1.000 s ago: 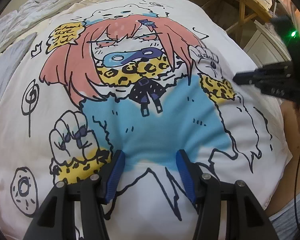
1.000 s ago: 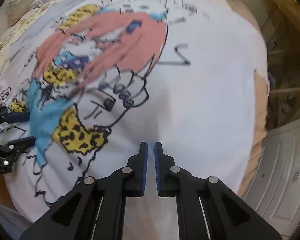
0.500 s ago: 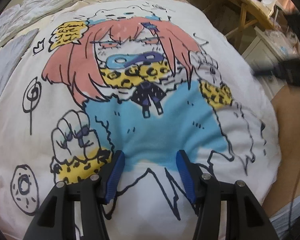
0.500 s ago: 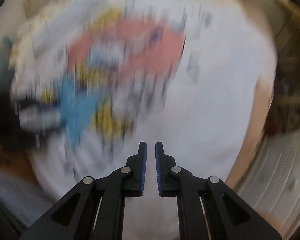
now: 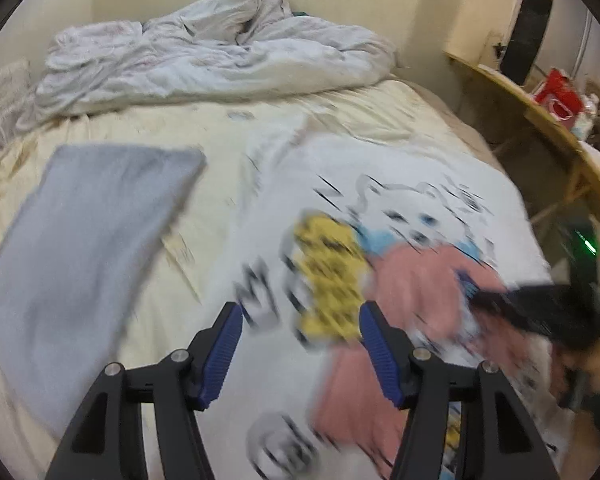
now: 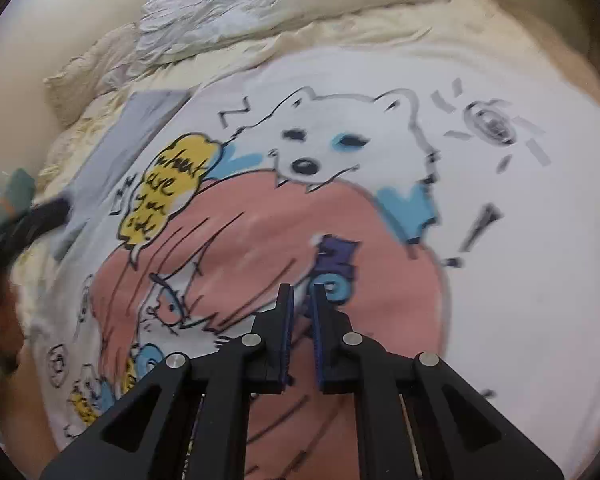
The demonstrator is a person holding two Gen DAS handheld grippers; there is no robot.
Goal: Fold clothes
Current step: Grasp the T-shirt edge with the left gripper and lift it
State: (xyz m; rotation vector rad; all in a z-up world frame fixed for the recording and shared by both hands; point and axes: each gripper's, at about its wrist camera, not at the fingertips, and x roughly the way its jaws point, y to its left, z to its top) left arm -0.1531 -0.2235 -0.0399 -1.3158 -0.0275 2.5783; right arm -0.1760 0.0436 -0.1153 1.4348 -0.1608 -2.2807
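Observation:
A white T-shirt (image 5: 380,208) with a big cartoon print of pink hair, a yellow speech bubble and a white bear lies spread flat on the bed. My left gripper (image 5: 300,316) hangs above its left part, over the yellow bubble; its jaws are opening and nothing is between them. My right gripper (image 6: 302,292) is shut with only a thin slit, empty, above the pink hair of the T-shirt (image 6: 500,240). The right gripper (image 5: 540,312) appears blurred at the left wrist view's right edge. The left gripper (image 6: 40,216) is a dark blur at the right wrist view's left edge.
A folded grey garment (image 5: 88,232) lies on the cream sheet (image 5: 260,128) left of the shirt. A crumpled white duvet (image 5: 204,60) is heaped at the head of the bed by the wall. A wooden desk (image 5: 560,128) with a red bag (image 5: 560,92) stands to the right.
Both grippers have moved up the shirt from the blue lower print toward the bear and hair. The left view swung left, bringing the grey garment in. The left jaws stand slightly wider.

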